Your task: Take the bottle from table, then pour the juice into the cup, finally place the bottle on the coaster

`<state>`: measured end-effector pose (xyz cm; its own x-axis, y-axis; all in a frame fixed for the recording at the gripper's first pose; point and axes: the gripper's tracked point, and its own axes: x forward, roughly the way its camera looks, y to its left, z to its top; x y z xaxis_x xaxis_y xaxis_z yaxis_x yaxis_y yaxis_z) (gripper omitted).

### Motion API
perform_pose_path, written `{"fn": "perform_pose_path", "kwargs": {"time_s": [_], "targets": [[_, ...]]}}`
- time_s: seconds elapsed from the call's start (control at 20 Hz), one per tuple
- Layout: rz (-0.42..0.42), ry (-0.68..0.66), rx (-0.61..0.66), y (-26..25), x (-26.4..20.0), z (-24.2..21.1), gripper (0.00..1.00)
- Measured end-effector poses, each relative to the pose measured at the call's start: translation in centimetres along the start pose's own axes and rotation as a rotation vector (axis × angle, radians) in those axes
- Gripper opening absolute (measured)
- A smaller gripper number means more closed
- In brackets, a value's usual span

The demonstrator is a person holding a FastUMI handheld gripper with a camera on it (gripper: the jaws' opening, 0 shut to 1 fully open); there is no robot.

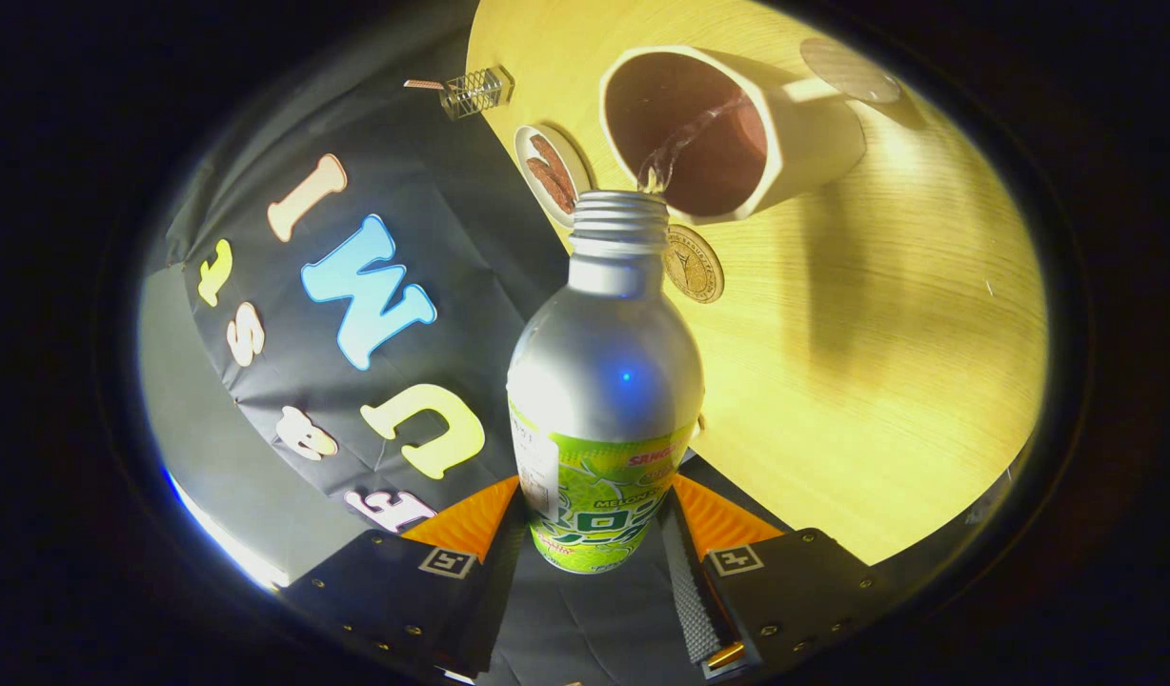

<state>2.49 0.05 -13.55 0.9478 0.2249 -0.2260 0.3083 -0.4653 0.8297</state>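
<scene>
Between the claw (599, 534) fingers, the bottle (604, 381) streams juice (685, 143) into the cup (728, 129).

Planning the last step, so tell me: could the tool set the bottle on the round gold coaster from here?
Probably yes. The tool is shut on the bottle, tilted and pouring into the cup. The coaster lies bare on the table just below the bottle's mouth, beside the cup, with nothing on it.
</scene>
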Motion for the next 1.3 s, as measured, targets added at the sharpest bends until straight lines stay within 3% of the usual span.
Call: {"fn": "perform_pose_path", "kwargs": {"time_s": [0.45, 1.3], "targets": [[0.036, -0.021, 0.09, 1.5, 0.0, 0.7, 0.73], [0.02, 0.007, 0.171, 1.9, -0.4, -0.3, 0.73]]}}
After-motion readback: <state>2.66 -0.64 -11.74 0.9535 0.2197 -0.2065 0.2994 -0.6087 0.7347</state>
